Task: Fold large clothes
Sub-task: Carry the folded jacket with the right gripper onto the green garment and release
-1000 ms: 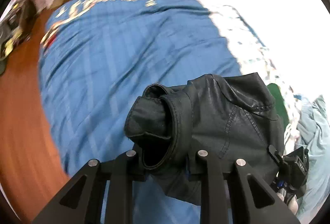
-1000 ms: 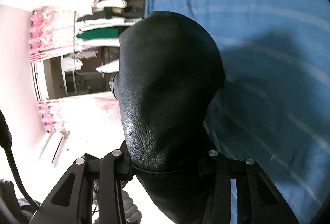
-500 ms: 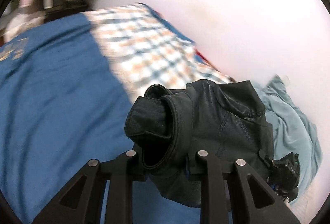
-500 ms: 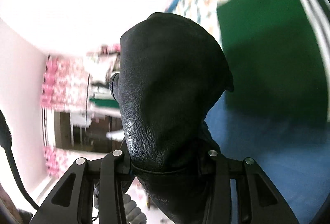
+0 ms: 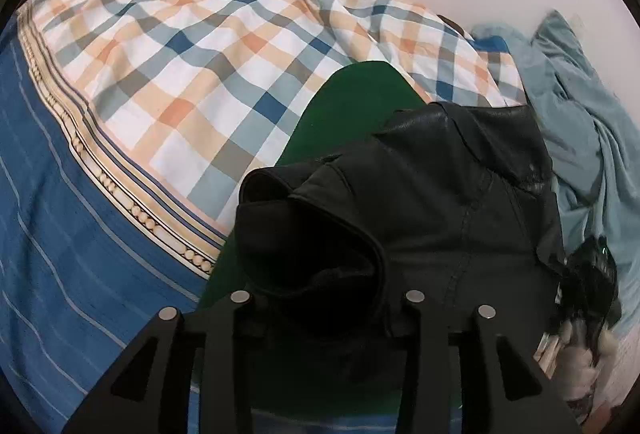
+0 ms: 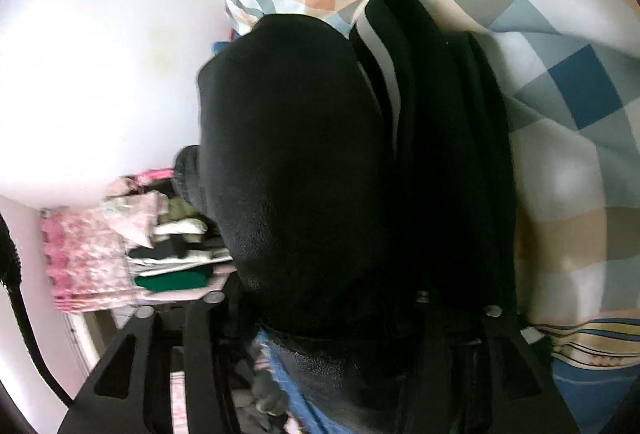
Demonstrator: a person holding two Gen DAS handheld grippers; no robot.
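Note:
A folded black leather jacket is held up between both grippers. My left gripper is shut on its left edge, where a collar fold bulges over the fingers. My right gripper is shut on the other edge of the black jacket, which fills the middle of the right wrist view. The jacket hangs just above a folded green garment lying on the bed. In the right wrist view a folded black garment with a white stripe lies close beside the jacket.
A checked quilt covers the bed's far part, over a blue striped sheet. A crumpled light blue garment lies at the right by the white wall. Shelves of folded clothes stand behind in the right wrist view.
Both grippers have carried the jacket from over the blue sheet toward the checked quilt and the wall. It now hangs lower, over the green garment. The grip is unchanged.

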